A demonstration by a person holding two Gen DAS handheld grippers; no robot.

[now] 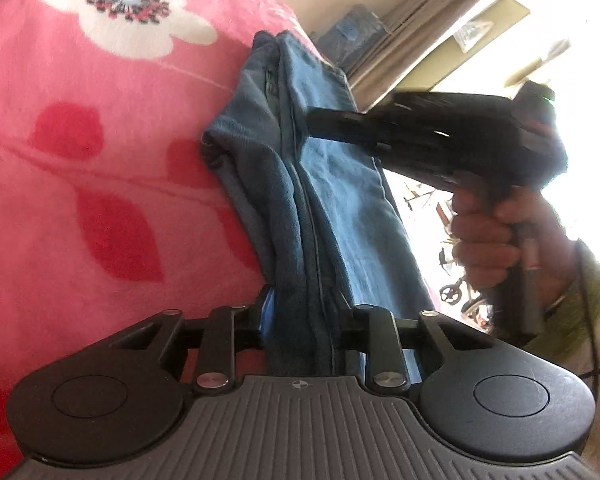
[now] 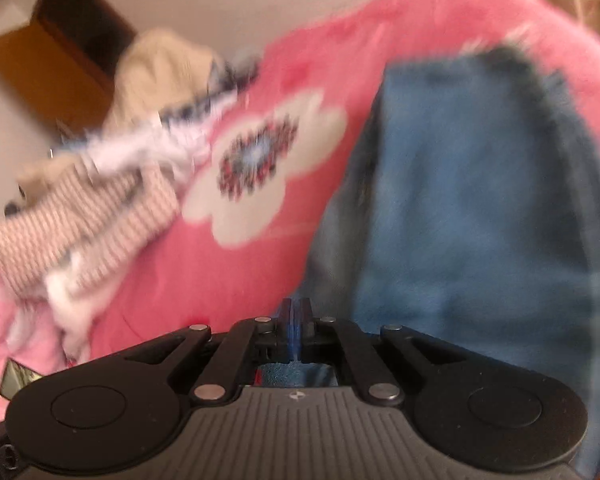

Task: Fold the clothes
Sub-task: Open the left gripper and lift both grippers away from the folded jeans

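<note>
We clamp the jeans (image 1: 332, 208) in our left gripper (image 1: 304, 320) to keep them taut over the pink floral blanket (image 1: 80, 140); our right gripper (image 2: 298, 316) is clenched, seemingly empty.

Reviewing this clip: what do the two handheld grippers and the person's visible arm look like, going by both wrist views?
Both grippers, the left gripper and the right gripper, share a build: grey ribbed base with a small crosshair mark, two round black side housings, black linkage bars with silver pivot pins, blue-lined finger pads. From the left view the right unit is a black pistol-grip body with a green light and a dark cable. The hand shows a bangle and a green sleeve.
</note>
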